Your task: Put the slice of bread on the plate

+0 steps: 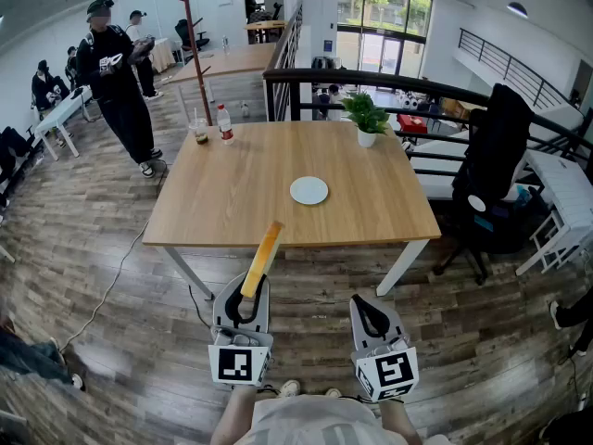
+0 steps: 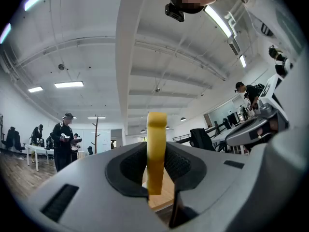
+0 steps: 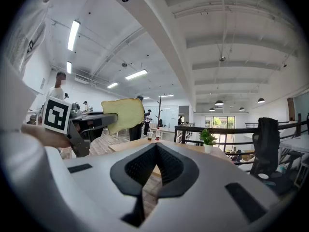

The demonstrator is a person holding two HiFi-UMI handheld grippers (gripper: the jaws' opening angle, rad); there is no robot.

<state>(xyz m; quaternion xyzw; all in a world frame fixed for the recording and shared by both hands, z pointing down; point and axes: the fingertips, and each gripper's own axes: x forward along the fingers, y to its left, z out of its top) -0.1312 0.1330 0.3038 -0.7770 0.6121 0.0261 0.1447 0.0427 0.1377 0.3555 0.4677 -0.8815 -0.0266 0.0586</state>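
Gripping the slice of bread [image 1: 263,256] in the left gripper [image 1: 247,297]: narrowed onto its near end, pressing both flat faces, thin edge turned up. Judged to be held this way to leave most of the slice jutting out ahead of the tips, free to be laid flat without fouling the plate. Tilted slightly upward, seemingly to keep the free end from drooping. No sag visible, so apparently fairly stiff.

Carrying nothing in the right gripper [image 1: 364,304]: closed tip to tip, parked level alongside the left one, with the bread off to its left and a little above.

Well ahead of both pairs of jaws, somewhat right of the left pair: the white plate [image 1: 309,190], bare, near the middle of the wooden table [image 1: 222,213]. Not yet over the tabletop with the bread; forward carry and lay-down left to do.

Beyond the plate, a potted plant [image 1: 367,117]. Far ahead and left of the jaws, a bottle [image 1: 225,124] and what looks like a cup [image 1: 200,133], too small to be sure. Wood floor underfoot, black railing [image 1: 389,82] behind the table, dark chair [image 1: 491,156] to the right, a person [image 1: 116,82] standing far left.
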